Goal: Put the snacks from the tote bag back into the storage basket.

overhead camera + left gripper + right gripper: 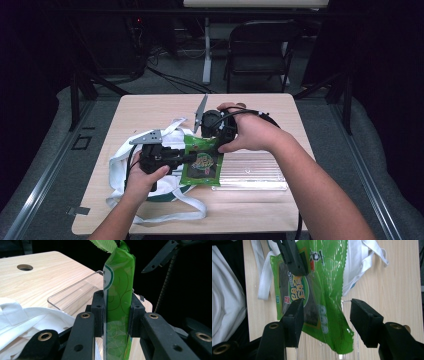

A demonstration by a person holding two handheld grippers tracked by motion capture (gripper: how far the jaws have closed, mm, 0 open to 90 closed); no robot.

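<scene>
Left gripper view: green snack packet (117,300) stands on edge between the jaws, both pads pressed flat on its sides, firm pinch. Left gripper (172,159) holds the packet up off the worktop (250,105), above the clear plastic tray (255,172) and beside the white cloth bag (120,165). Right gripper view: right gripper (324,322) has its jaws spread wide, straddling the packet's lower corner; left pad at or just beside the film, right pad clear of it. No grip there. High view: right gripper sits at the packet's far edge.
</scene>
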